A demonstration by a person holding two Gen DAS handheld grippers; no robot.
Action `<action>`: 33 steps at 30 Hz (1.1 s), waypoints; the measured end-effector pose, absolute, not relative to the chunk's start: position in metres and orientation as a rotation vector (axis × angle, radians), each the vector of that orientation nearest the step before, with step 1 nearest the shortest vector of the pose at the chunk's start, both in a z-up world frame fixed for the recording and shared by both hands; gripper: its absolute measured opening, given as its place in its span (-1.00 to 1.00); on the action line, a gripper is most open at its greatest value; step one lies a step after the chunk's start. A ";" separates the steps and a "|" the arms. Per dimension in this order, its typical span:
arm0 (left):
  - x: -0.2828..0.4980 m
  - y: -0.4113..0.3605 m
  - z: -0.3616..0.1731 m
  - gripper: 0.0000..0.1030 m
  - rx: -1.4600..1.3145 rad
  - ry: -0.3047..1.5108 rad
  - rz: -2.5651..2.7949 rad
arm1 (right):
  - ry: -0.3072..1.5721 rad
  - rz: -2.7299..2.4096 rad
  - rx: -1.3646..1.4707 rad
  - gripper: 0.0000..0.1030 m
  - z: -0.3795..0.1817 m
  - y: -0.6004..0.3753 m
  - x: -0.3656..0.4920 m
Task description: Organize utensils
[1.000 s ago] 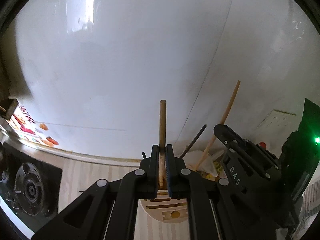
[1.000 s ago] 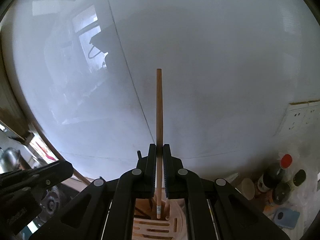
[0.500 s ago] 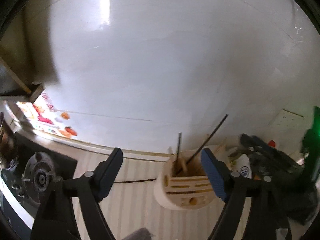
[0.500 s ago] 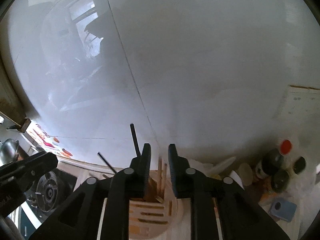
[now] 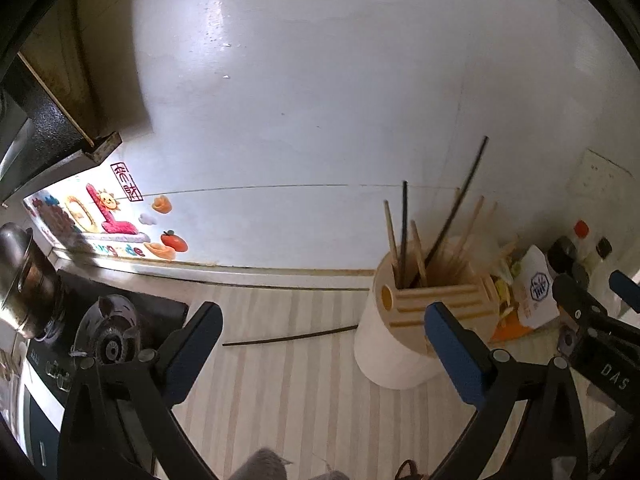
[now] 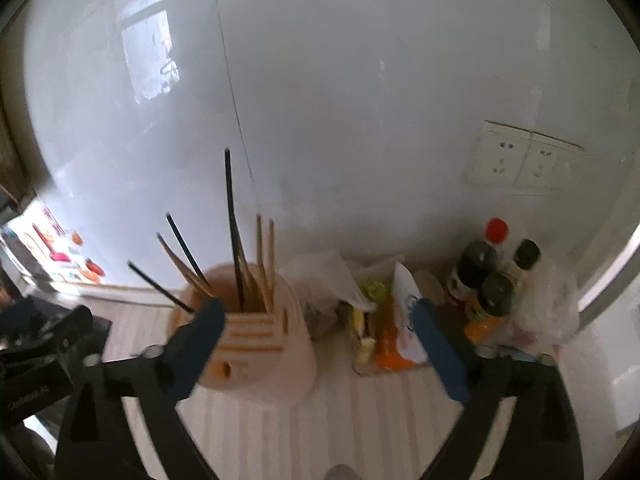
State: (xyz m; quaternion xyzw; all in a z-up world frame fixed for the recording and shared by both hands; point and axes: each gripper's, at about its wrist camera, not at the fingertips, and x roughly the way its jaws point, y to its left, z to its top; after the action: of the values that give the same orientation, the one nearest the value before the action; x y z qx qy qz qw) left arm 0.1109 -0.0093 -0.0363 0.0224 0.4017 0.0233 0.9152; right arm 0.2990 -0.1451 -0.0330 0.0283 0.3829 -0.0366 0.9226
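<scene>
Both your left tongs (image 5: 322, 340) and right tongs (image 6: 316, 340) are opening wide and empty, most chopsticks stand in the round cream slotted holder (image 5: 404, 340), but one thin black chopstick (image 5: 290, 337) lies on the striped desk (image 5: 300, 400), left to collect.

Gas burner (image 5: 110, 344) and steel pot (image 5: 24, 280) far left on the stove. Cartoon stickers (image 5: 104, 216) low on the white wall (image 5: 320, 100). Far right: dark-capped bottles (image 6: 492, 280), one red cap, beside a plastic bag (image 6: 552, 304) and snack packets (image 6: 400, 320). Double socket (image 6: 524, 160) above them. Striped table (image 5: 300, 380).
</scene>
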 end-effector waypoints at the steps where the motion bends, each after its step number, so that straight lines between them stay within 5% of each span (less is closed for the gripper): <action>1: 0.107 -0.010 -0.036 1.00 0.048 0.823 0.043 | 0.781 -0.084 0.048 0.94 -0.034 -0.143 0.296; 33: -0.155 -0.029 0.057 1.00 0.030 0.590 0.053 | 0.513 -0.096 0.000 1.00 0.064 -0.165 -0.003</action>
State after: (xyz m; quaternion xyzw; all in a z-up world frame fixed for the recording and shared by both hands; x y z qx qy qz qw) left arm -0.1551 -0.0287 0.0570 0.0148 0.2907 0.0263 0.9563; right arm -0.0030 -0.1648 0.0645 0.0000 0.2535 -0.0473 0.9662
